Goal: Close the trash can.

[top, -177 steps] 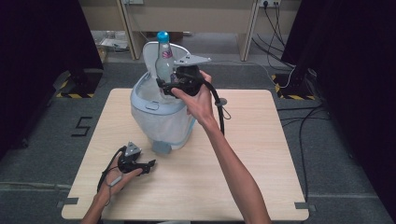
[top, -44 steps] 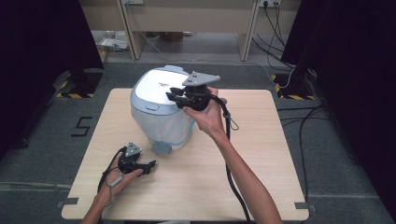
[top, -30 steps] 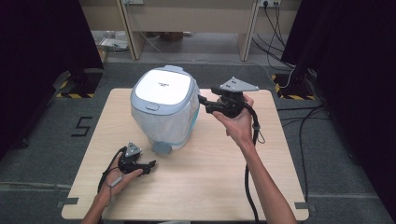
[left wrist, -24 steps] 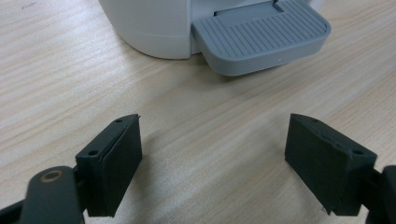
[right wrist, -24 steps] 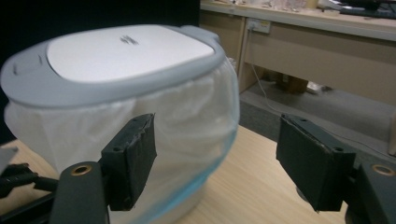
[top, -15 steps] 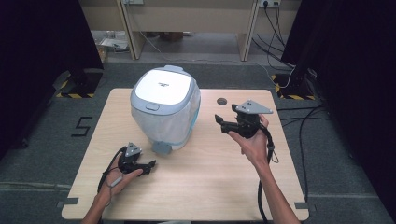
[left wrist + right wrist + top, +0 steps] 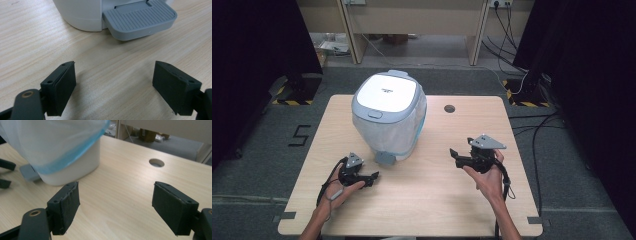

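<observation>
The pedal bin (image 7: 388,115) stands on the far half of the table (image 7: 422,200) in the high view, lid shut, a blue-edged liner bag hanging over its sides. Its grey pedal (image 7: 384,158) points toward the person. The left gripper (image 7: 371,177) rests on the table just near-left of the pedal. The right gripper (image 7: 453,153) hangs to the bin's right, well apart from it.

In the left gripper view, the left gripper (image 7: 113,87) has its jaws spread wide with nothing between them, and the pedal (image 7: 140,18) lies close ahead.

In the right gripper view, the right gripper (image 7: 116,206) is also wide apart and empty, the bin (image 7: 53,147) ahead to its left, and a cable hole (image 7: 156,162) beyond.
</observation>
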